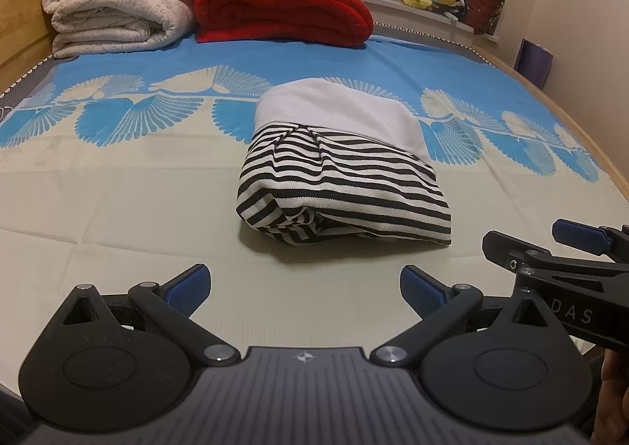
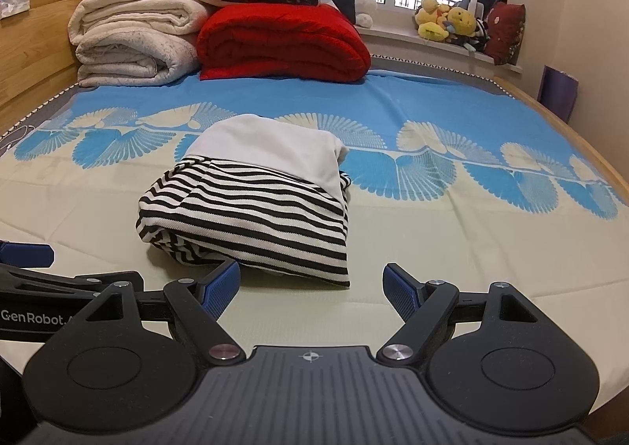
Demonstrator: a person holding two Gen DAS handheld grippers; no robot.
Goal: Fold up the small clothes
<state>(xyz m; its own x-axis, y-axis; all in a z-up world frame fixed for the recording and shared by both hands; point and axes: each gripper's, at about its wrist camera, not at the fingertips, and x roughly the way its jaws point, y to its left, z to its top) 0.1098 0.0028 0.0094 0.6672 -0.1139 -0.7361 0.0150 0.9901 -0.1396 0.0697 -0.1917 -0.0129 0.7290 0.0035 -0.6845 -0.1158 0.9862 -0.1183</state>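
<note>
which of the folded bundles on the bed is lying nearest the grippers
The striped garment, folded with a white panel on top, alone mid-bed just ahead of both open grippers. The red blanket and cream blankets sit stacked at the far end.

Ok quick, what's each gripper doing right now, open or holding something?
Left gripper: open, holding nothing.
Right gripper: open, holding nothing; the folded striped garment lies just ahead of it.

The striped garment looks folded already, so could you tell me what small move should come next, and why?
Probably nothing more than a light tidy: bring the right tongs forward to tuck the loose striped layers at the near edge of the striped garment. It lies as a compact bundle on the bedsheet, both the right and left tongs stand open and empty, and only that edge looks rumpled.
</note>
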